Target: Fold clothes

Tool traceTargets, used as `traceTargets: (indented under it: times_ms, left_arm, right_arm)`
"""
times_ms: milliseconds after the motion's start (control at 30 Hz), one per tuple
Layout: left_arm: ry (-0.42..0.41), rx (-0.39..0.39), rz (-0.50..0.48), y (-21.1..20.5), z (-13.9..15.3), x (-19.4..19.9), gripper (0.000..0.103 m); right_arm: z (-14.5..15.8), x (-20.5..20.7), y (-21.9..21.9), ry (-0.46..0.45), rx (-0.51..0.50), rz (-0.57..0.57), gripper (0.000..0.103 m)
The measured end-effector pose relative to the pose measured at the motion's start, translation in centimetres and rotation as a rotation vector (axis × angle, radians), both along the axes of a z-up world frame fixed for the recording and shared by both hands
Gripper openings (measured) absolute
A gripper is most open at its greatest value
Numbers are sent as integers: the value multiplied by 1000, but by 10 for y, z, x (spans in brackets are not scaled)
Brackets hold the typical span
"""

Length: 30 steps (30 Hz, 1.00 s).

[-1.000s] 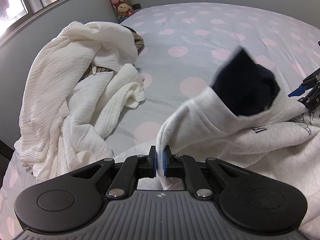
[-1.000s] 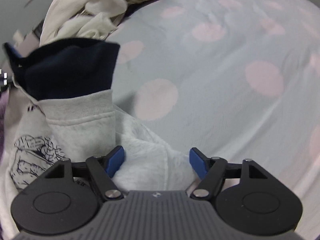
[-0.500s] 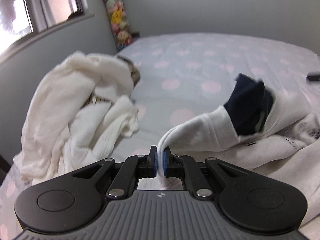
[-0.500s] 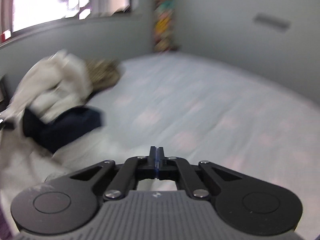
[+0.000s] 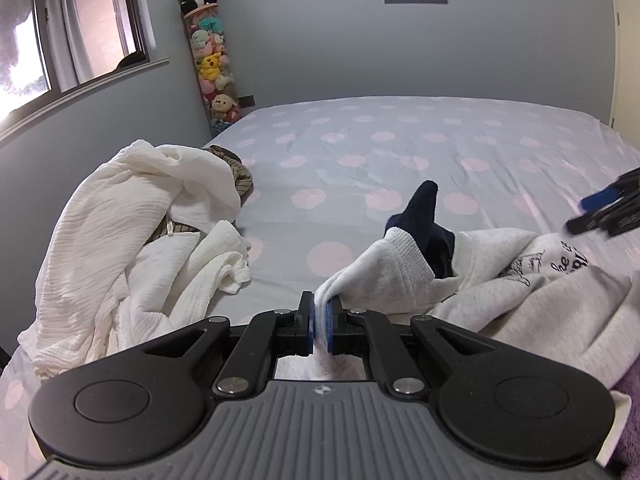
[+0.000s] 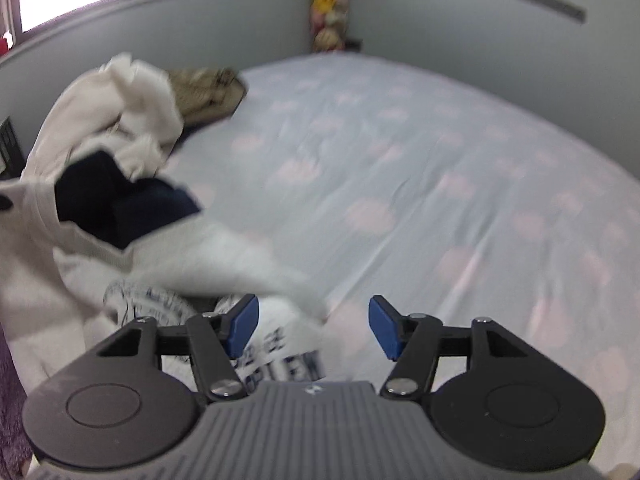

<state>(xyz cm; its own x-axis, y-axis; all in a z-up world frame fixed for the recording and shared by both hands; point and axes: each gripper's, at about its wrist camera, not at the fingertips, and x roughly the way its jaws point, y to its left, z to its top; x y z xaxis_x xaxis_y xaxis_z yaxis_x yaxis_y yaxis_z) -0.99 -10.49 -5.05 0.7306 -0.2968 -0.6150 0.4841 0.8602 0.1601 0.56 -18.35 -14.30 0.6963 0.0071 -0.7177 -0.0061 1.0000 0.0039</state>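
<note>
Left gripper (image 5: 319,320) pinches the grey sweatshirt (image 5: 516,296) hem; I'd bring my wide-open, empty right gripper (image 6: 313,326) to the opposite corner, then pull taut.

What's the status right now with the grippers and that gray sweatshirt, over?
Left gripper shut on gray sweatshirt. Right gripper open above it. White clothes pile alongside, apart.

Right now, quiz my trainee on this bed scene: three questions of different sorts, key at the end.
1. True or false: the left gripper is shut on the grey sweatshirt.
2. How do the right gripper's jaws stand: A wide open, B closed on cloth, C out of view?
3. Fill in: the cloth poking out of the sweatshirt's cuff is dark ____.

Key: 1 true; 2 A; 3 navy.
</note>
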Motion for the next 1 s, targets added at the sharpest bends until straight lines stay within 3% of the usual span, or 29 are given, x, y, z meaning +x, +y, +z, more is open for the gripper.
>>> traceTargets:
  times_ms: [67,167,333,367,400,433,500,600,833,1000]
  left_arm:
    - [3,-1,-5,1,-2,-3,4]
    - [11,-1,-9,2,-4,-6,4]
    - [25,2,-3,4,-8,-6,4]
    - [27,2,-3,5,-8,-6,4]
    - [30,2,-3,5,-9,-6,4]
    - [32,2,-3,4,-10,-6,4]
    - [34,2,-2,4,-10,-6,4]
    - [28,-7,-5,3,-9,-5,4]
    - [-96,-50,-5,-2,20,-6,4]
    - [-234,-116,2,-6,60,-6,4]
  right_arm:
    - [-18,15,5,53,5,17,68]
    - [-38,39,4,125,41,20,89]
    - [-72,66,9,240,155,32,92]
    - [-77,66,12,241,171,32,82]
    - [-78,63,15,222,168,23,67]
    - [-80,60,18,203,164,14,64]
    - [-76,52,21,152,143,-8,44]
    - [-61,39,20,87,116,-44,28]
    - [4,15,24,-143,-26,-84,22]
    - [78,-10,15,-387,-119,-157,22]
